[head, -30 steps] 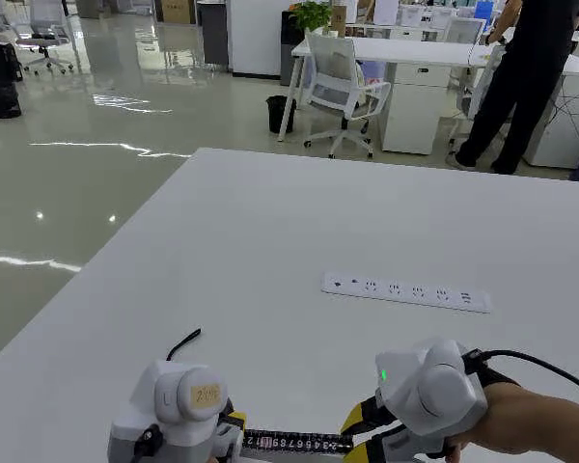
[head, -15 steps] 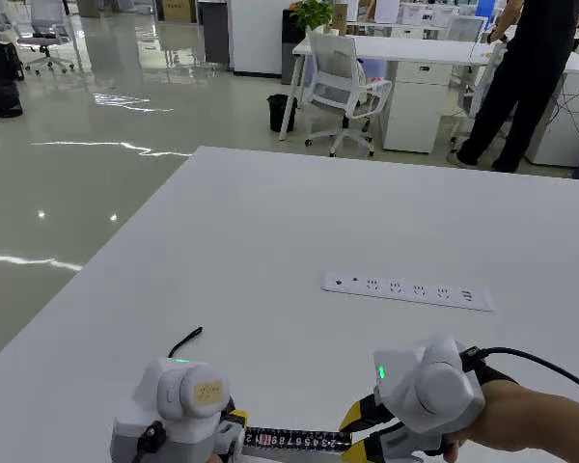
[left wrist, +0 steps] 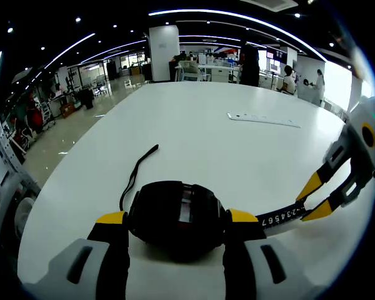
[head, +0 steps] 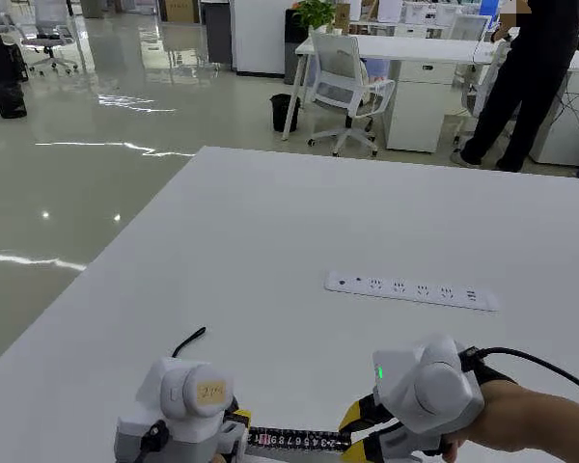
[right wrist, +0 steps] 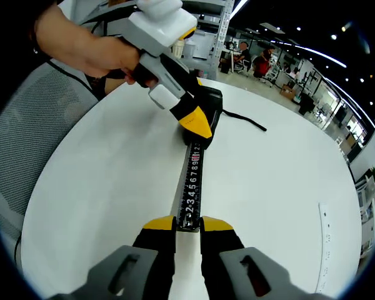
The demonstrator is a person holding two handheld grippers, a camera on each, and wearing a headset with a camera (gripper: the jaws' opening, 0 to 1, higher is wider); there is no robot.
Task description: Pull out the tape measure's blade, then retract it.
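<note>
The black tape measure case (left wrist: 178, 215) sits on the white table (head: 299, 222), and my left gripper (left wrist: 175, 219) is shut on it from both sides. A short length of black blade with white numbers (right wrist: 191, 187) runs from the case (right wrist: 209, 107) to my right gripper (right wrist: 187, 224), which is shut on the blade's tip. In the head view the blade (head: 294, 441) spans the gap between the left gripper (head: 234, 434) and the right gripper (head: 359, 436) at the table's near edge. The case's black wrist strap (head: 185, 341) trails off to the left.
A white power strip (head: 410, 290) lies on the table beyond the grippers. The table's left edge drops to a glossy floor. Far behind are desks, a white office chair (head: 345, 89) and a standing person (head: 521, 77).
The blade between the grippers looks very slightly shorter. The head camera has shifted a little; both grippers keep their hold.
</note>
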